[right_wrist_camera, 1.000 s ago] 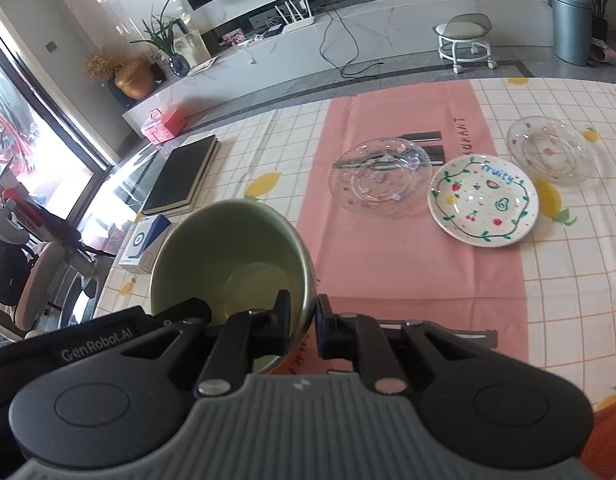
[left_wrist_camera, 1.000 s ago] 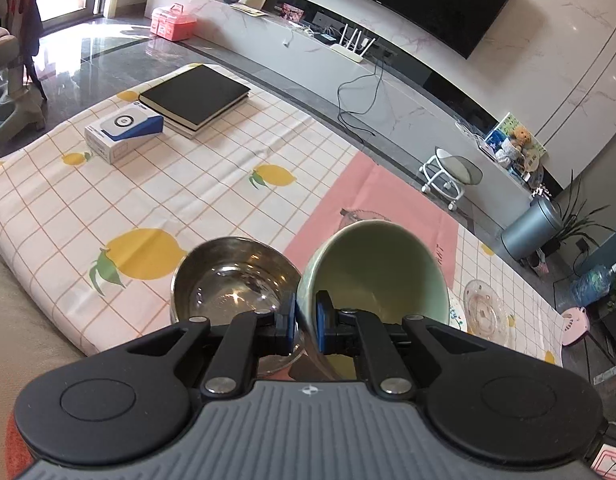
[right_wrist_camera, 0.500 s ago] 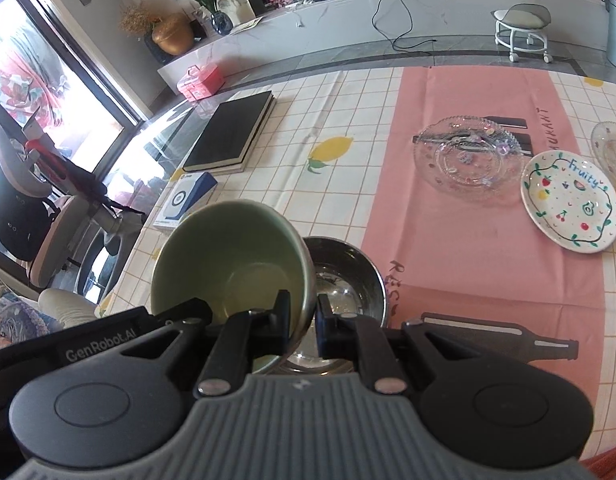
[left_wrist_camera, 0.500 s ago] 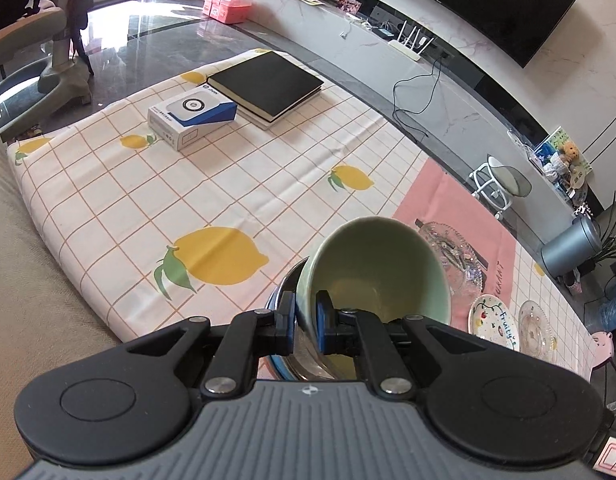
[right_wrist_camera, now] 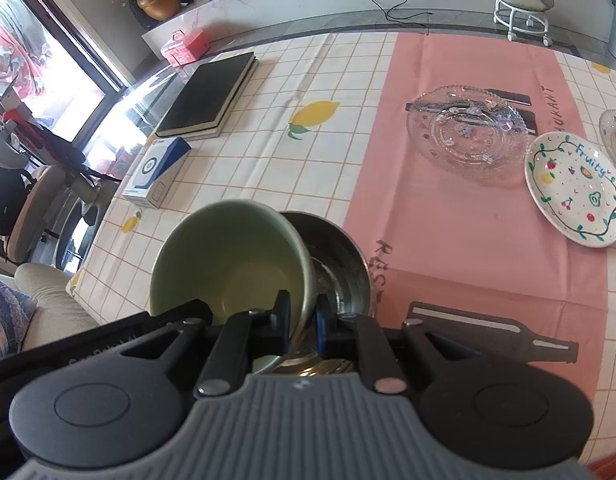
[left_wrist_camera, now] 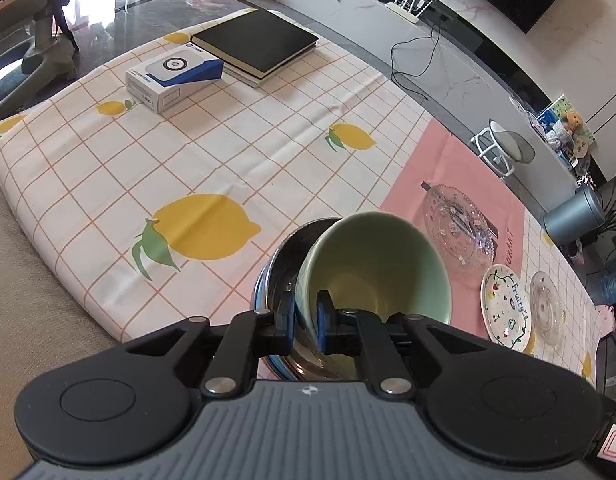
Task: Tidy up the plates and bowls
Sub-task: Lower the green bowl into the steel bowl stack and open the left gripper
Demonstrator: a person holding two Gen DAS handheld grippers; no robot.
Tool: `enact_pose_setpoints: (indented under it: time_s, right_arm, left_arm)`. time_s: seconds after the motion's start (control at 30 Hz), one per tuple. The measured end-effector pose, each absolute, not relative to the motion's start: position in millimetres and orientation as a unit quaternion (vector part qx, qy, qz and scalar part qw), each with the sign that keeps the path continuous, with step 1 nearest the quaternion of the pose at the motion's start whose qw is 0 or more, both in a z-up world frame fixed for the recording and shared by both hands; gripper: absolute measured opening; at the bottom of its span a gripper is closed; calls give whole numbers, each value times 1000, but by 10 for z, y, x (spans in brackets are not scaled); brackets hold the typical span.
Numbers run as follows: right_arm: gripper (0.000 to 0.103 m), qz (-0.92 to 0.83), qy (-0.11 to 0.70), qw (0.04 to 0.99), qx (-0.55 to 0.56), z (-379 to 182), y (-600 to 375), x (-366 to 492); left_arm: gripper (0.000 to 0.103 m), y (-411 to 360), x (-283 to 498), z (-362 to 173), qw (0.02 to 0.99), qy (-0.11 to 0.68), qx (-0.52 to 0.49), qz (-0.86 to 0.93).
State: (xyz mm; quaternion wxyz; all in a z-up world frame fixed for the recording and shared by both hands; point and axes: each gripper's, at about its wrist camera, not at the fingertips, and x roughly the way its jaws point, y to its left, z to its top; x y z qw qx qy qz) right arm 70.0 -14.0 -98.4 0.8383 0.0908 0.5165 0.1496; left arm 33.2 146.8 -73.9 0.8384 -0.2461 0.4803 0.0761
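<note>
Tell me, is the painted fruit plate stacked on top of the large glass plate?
No, the painted fruit plate lies flat on the tablecloth beside the large glass plate.

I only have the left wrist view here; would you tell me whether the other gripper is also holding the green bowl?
Observer: Yes, the right gripper is shut on the green bowl, pinching the rim on the side next to the steel bowl.
Operator: Thank you. Is anything lying inside the steel bowl?
Observer: The part that shows in the right wrist view is bare metal with reflections.
Operator: And what lies on the cloth just beyond it?
Observer: Only a black bottle print on the pink mat.
</note>
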Motion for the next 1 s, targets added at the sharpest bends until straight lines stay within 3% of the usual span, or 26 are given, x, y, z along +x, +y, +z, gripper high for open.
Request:
enact_pose_setpoints:
  time_s: [0.37, 1.0]
  right_arm:
    - [10, 147, 546, 818, 99, -1232, -160, 850]
    - [10, 145, 555, 818, 44, -1294, 47, 953]
  left_arm:
    - [12, 1409, 439, -900, 833, 506, -212, 79]
    - [17, 1581, 455, -938, 818, 510, -254, 83]
